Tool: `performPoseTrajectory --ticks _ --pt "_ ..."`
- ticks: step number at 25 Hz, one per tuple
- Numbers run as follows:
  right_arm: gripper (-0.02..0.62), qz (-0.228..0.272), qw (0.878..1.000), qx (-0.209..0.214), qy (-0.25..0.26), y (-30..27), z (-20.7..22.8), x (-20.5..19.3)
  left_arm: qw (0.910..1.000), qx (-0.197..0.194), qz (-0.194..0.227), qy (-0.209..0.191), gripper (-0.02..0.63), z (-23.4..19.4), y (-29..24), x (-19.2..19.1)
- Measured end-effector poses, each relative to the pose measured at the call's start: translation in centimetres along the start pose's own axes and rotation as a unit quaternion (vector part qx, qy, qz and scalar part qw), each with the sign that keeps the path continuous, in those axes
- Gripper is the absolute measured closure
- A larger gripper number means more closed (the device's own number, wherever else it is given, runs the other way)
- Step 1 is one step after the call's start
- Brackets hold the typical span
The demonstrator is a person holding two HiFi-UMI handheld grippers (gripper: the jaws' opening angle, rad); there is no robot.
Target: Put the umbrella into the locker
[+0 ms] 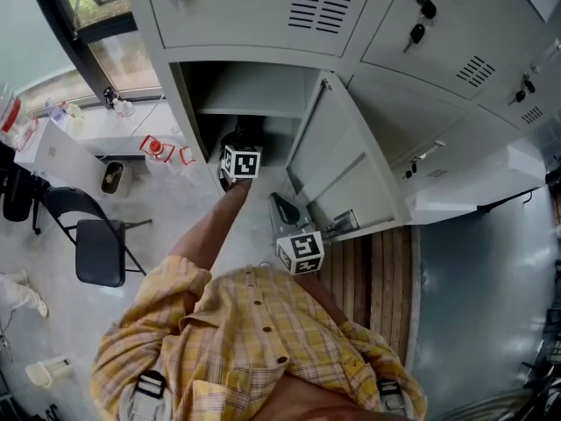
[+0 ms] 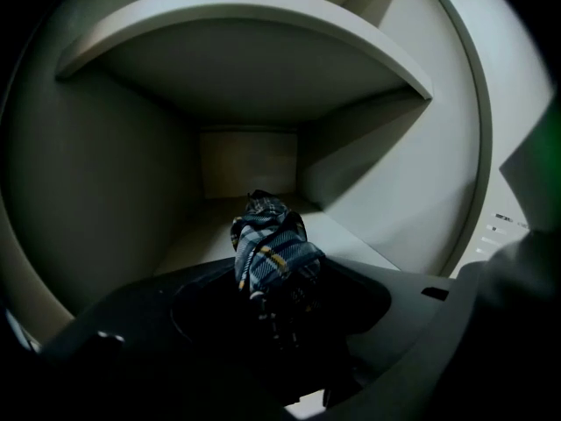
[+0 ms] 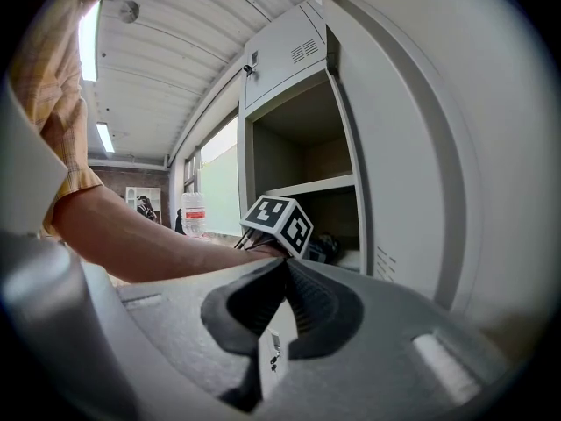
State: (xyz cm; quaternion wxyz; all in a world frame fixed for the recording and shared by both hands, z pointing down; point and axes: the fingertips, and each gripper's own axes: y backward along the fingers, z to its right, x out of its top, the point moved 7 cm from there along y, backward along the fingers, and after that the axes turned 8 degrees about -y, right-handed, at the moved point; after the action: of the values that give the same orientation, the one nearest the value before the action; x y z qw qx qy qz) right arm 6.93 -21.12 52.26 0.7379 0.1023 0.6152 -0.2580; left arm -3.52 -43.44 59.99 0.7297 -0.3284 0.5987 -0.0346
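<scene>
Right gripper (image 3: 282, 261) clenched, empty, beside the door (image 1: 337, 160); left gripper (image 2: 280, 292) grasps the umbrella (image 2: 270, 251) inside the locker (image 1: 263, 90) under its shelf (image 2: 245, 24), so we judge placing is underway, and next we lower it and let go.

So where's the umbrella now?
In the left gripper view, the blue plaid folded umbrella sits between the jaws, inside the grey metal locker, under its shelf.
</scene>
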Motion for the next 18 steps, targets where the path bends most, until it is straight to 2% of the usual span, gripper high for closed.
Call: performPoseTrajectory --ticks 7,12,18 --pt "0.597 -0.003 1.000 -0.001 -0.004 0.0 0.2 -0.2 0.9997 -0.007 -0.020 -0.009 0.348 -0.1 -0.6 -0.2" --pt "0.597 -0.007 1.000 0.004 -0.005 0.0 -0.2 -0.5 0.9998 -0.019 -0.010 -0.003 0.261 -0.3 -0.4 0.2" --pt "0.597 -0.007 1.000 0.005 -0.007 0.0 -0.5 -0.5 0.9999 -0.008 0.009 -0.003 0.239 -0.8 1.4 1.5"
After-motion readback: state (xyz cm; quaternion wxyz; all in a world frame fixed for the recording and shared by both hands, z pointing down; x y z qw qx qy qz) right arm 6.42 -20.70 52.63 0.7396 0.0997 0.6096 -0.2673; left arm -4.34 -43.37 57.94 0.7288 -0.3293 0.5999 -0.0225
